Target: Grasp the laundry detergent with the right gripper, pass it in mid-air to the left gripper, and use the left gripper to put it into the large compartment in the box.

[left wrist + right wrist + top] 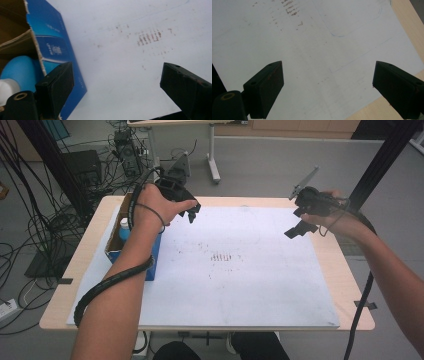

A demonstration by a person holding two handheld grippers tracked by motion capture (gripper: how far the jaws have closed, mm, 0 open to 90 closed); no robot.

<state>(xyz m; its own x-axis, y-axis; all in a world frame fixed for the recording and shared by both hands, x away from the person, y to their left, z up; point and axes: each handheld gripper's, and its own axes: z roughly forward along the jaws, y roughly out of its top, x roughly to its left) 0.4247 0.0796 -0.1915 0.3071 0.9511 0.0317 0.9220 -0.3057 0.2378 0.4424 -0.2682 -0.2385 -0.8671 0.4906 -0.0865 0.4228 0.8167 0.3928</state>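
My left gripper [192, 213] hovers over the far left of the white sheet [235, 270], just past an open blue cardboard box [150, 252]. Its jaws stand apart with nothing between them. In the left gripper view, the left gripper [117, 85] looks down on the sheet with the blue box [55, 47] at the left. A blue bottle [20, 70] with a white cap [7, 91] stands inside the box. My right gripper [296, 222] hangs above the sheet's far right corner, open and empty. In the right gripper view, the right gripper [327, 85] frames bare sheet [312, 50].
The sheet covers most of a light wooden table [350, 285], and faint brown marks [222, 256] sit near its middle. Tangled cables [30, 235] and dark equipment lie on the floor at the left. Another table's legs [214, 165] stand behind.
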